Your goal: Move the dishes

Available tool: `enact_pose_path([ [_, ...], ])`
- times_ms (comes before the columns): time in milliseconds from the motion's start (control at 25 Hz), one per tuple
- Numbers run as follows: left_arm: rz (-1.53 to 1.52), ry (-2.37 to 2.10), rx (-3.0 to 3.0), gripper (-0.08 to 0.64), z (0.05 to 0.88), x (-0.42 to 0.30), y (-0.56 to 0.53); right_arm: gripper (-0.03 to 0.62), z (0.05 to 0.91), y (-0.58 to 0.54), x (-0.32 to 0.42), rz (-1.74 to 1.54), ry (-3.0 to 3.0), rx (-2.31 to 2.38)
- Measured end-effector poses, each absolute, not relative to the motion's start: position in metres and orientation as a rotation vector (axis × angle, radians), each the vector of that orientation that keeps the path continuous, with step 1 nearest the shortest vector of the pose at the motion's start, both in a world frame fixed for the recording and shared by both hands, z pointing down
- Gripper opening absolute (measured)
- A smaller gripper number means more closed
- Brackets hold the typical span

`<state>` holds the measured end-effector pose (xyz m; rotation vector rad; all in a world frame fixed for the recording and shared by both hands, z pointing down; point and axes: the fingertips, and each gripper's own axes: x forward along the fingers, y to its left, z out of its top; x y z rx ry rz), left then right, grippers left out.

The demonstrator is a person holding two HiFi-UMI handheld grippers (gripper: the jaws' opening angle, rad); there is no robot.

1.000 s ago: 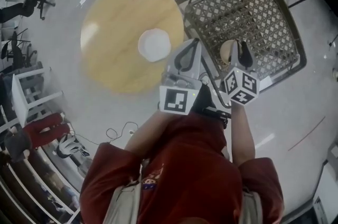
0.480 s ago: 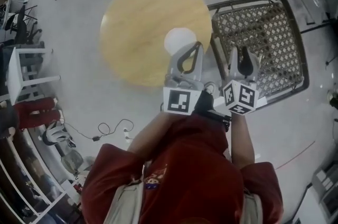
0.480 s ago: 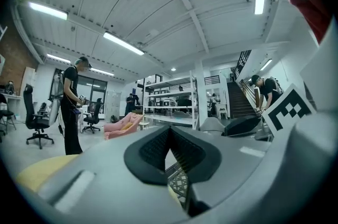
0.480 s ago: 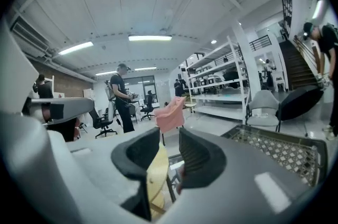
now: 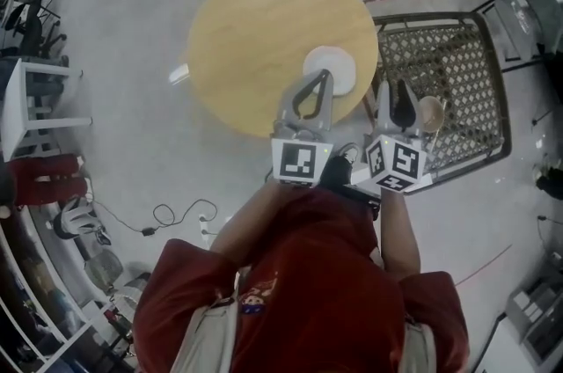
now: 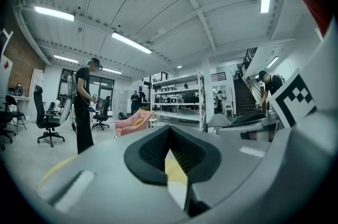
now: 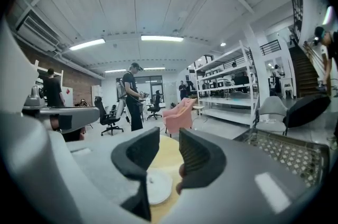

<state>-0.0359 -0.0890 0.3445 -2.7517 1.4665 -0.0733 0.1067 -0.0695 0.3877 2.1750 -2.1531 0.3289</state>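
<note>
Plate [image 5: 330, 69] lying on the round wooden table [image 5: 255, 28], near its right edge.
I read my left gripper [image 5: 321, 79] pinched closed on nothing and my right gripper [image 5: 396, 90] parted and bare; a tan bowl [image 5: 431, 113] sits on the lattice table [image 5: 466, 46].

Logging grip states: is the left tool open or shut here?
Shut: in the left gripper view the left tool has its jaws meeting at the tips, nothing between them.

The round table [image 5: 255, 37] looks like smooth pale wood, the white plate [image 5: 330, 68] glossy, the right chair [image 5: 449, 72] dark metal lattice.
</note>
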Motion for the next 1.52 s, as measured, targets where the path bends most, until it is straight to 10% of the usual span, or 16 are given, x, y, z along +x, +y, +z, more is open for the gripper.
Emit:
enact_pose_path([
  [1520,-0.975,1.661,-2.852,0.121,0.547,-0.063,-0.140,0.118,0.560,-0.132,0.076,0.740,-2.005,1.725],
])
